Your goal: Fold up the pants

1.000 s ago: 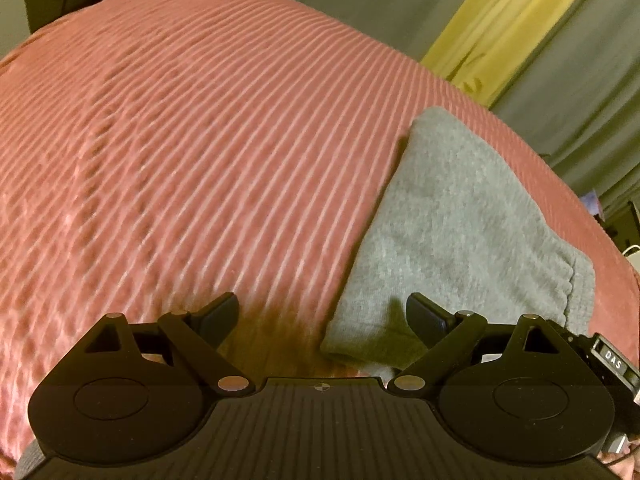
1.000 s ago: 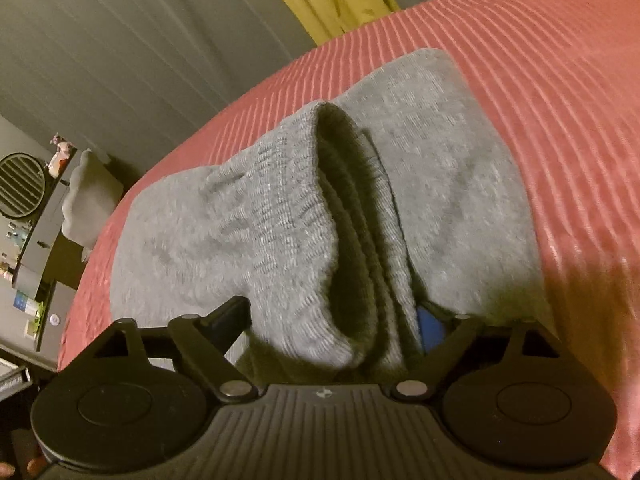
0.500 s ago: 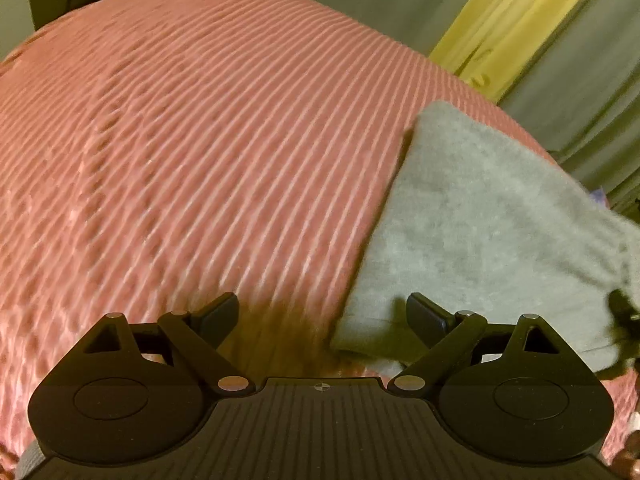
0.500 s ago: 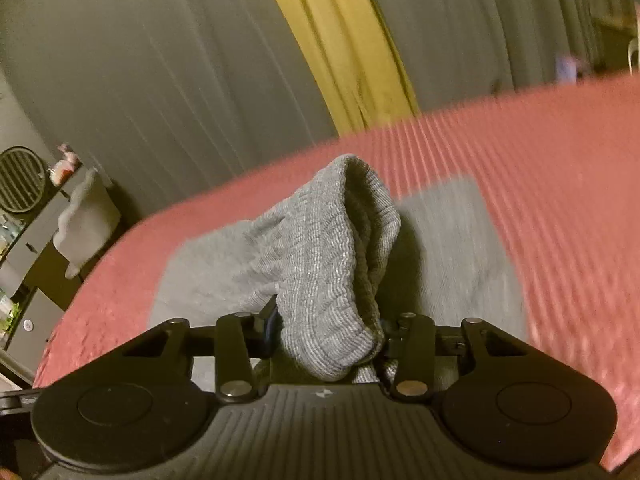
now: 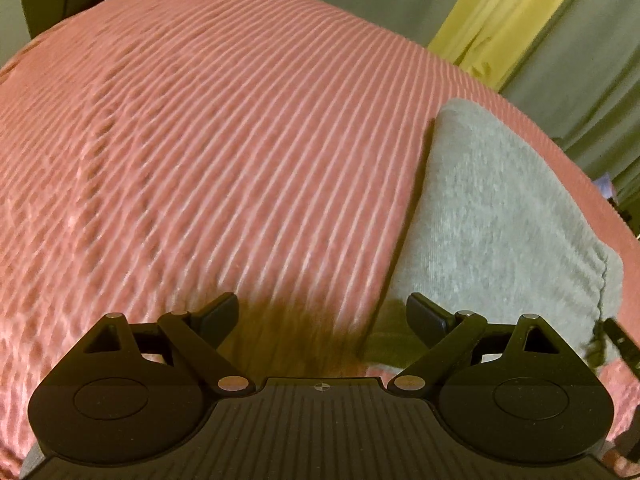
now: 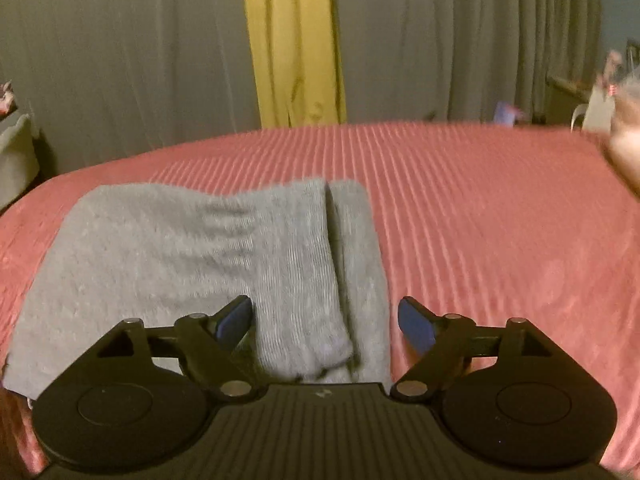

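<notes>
On the ribbed pink bedspread [image 6: 480, 208] the folded grey pants [image 6: 168, 264] lie blurred, their near edge hidden behind the right gripper [image 6: 325, 322], both it and the left gripper [image 5: 322, 318] with jaws released.

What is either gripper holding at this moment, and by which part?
Nothing. The left gripper and right gripper are both open, and the grey pants lie folded on the red bedspread, with no finger closed on them.

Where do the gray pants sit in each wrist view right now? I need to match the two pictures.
Left wrist: gray pants at right, reaching the left gripper's right finger.
Right wrist: pants at lower left, folded edge between the right gripper's open fingers.
Shared landmark: yellow curtain behind the pink bedspread.
</notes>
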A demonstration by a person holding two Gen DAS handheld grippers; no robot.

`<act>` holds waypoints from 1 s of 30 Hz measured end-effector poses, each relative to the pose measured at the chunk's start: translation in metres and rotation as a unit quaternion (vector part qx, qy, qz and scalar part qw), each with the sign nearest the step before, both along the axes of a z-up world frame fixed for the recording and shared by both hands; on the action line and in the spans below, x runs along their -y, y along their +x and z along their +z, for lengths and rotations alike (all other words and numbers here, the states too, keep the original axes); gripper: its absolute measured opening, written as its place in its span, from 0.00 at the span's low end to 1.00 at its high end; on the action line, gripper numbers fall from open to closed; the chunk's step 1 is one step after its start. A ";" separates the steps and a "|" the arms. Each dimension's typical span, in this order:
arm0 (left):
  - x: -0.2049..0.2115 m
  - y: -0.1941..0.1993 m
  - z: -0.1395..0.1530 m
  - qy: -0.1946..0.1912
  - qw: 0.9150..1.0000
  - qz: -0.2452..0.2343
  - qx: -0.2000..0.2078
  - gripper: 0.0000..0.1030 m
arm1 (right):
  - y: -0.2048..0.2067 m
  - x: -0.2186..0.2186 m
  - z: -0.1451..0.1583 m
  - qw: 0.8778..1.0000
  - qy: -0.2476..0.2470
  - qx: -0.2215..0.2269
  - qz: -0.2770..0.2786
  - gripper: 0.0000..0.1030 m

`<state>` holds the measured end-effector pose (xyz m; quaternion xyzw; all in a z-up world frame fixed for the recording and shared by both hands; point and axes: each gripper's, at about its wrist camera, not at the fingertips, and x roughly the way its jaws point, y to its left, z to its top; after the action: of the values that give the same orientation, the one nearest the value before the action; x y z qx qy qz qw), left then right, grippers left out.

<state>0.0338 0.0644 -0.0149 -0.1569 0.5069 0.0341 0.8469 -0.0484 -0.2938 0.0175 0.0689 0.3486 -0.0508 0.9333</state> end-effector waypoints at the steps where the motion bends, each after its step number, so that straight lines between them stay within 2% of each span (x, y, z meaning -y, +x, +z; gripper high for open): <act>1: 0.002 0.000 0.000 0.003 1.000 -0.001 0.000 0.92 | -0.002 -0.001 0.003 1.000 -0.008 0.008 0.003 0.91; 2: 0.003 0.000 0.000 0.007 1.000 -0.003 -0.001 0.92 | -0.003 -0.002 0.003 1.000 -0.014 0.014 0.006 0.96; 3: 0.004 0.000 0.000 0.011 1.000 -0.006 -0.001 0.92 | -0.003 -0.002 0.001 1.000 -0.018 0.014 0.007 0.96; 6: 0.008 0.000 0.000 0.016 1.000 -0.024 0.001 0.92 | 0.011 0.007 -0.022 0.999 -0.028 -0.045 -0.001 0.96; 9: 0.014 0.001 0.001 0.028 0.999 -0.043 0.000 0.92 | 0.013 0.032 -0.032 0.995 0.074 -0.070 -0.024 0.96; 11: 0.020 0.000 0.001 0.041 0.998 -0.051 0.002 0.92 | 0.014 0.044 -0.031 0.988 0.120 -0.087 -0.036 0.96; 16: 0.034 -0.004 0.005 0.071 0.994 -0.082 0.010 0.92 | 0.004 0.049 -0.019 0.987 0.139 -0.074 -0.028 0.96; 20: 0.054 -0.012 0.007 0.084 0.984 -0.152 0.026 0.92 | -0.019 0.053 -0.015 0.986 0.145 -0.074 -0.025 0.96; 23: 0.076 -0.018 0.002 0.110 0.970 -0.215 0.019 0.92 | -0.013 0.059 -0.024 0.982 0.168 -0.077 -0.030 0.96; 26: 0.099 -0.018 -0.009 0.133 0.953 -0.271 -0.010 0.92 | -0.008 0.059 -0.029 0.982 0.172 -0.077 -0.031 0.96; 28: 0.108 -0.021 -0.013 0.149 0.949 -0.276 -0.013 0.92 | -0.008 0.060 -0.030 0.983 0.167 -0.075 -0.030 0.96; 30: 0.111 -0.016 -0.016 0.177 0.952 -0.250 -0.017 0.92 | -0.011 0.058 -0.029 0.983 0.164 -0.074 -0.029 0.96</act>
<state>0.0174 -0.0467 -0.0307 0.1277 0.5301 -0.0872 0.8337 -0.0595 -0.3518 -0.0119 0.2267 0.4181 -0.0247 0.8793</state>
